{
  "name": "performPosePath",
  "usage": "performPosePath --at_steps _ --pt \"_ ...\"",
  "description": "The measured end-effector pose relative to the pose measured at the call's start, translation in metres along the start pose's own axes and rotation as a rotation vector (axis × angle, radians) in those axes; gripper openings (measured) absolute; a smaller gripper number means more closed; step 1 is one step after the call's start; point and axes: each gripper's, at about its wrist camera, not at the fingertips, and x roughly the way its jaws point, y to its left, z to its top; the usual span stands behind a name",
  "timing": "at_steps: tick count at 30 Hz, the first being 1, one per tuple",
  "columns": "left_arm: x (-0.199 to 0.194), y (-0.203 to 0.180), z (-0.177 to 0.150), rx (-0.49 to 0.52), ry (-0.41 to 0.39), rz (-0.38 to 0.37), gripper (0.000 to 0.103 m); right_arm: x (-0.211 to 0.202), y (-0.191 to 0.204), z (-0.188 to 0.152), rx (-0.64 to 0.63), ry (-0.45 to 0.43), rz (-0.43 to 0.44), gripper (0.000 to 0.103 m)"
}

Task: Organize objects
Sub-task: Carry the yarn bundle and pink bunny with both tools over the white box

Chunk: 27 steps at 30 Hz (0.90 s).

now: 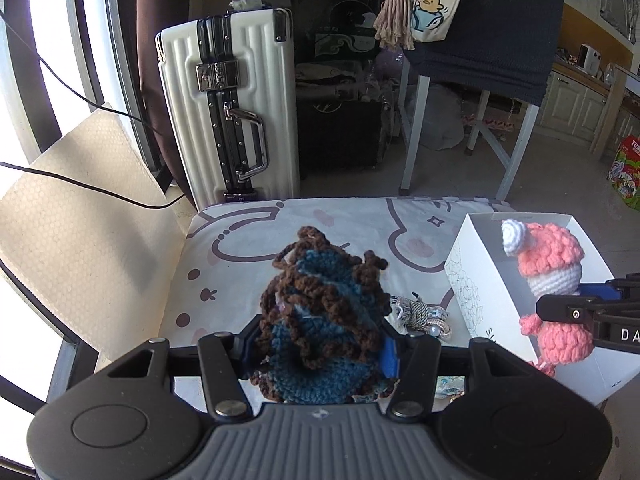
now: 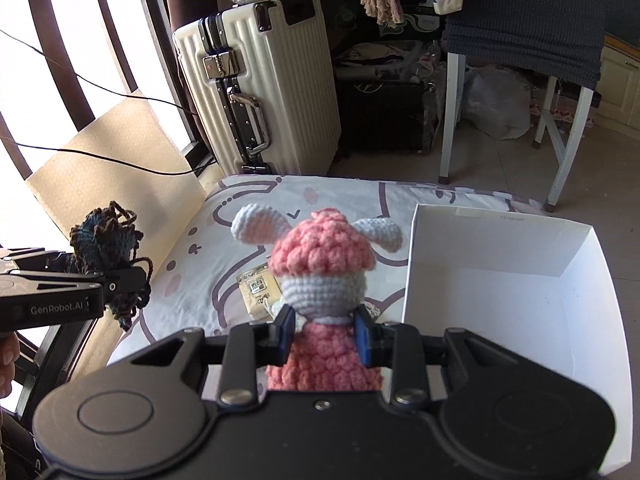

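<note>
My left gripper [image 1: 320, 344] is shut on a blue and brown crocheted toy [image 1: 324, 312], held above the patterned cushion [image 1: 248, 248]; the same toy [image 2: 106, 248] shows at the left in the right wrist view. My right gripper [image 2: 325, 332] is shut on a pink and white crocheted doll [image 2: 320, 264] with white ears, held up beside the open white box [image 2: 500, 276]. In the left wrist view the doll [image 1: 552, 280] hangs in front of the box [image 1: 480, 248]. A small tan packet [image 2: 260, 288] lies on the cushion under the doll. A beaded cord trinket [image 1: 420, 316] lies by the box.
A white hard-shell suitcase [image 1: 232, 112] stands behind the cushion. A pale honeycomb board [image 1: 80, 216] leans at the left by the window, with black cables across it. A white-legged stand [image 1: 500, 80] draped in dark cloth is at the back right.
</note>
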Motion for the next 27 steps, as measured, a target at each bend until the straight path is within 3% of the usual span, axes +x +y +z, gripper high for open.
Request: performPosePath --at_steps 14,27 --pt "-0.01 -0.023 -0.003 0.012 -0.006 -0.055 0.056 -0.023 -0.016 -0.013 0.008 -0.036 -0.041 0.032" --pt "-0.007 -0.084 0.006 0.05 -0.003 -0.089 0.056 -0.043 -0.058 -0.018 0.037 -0.043 -0.086 0.032"
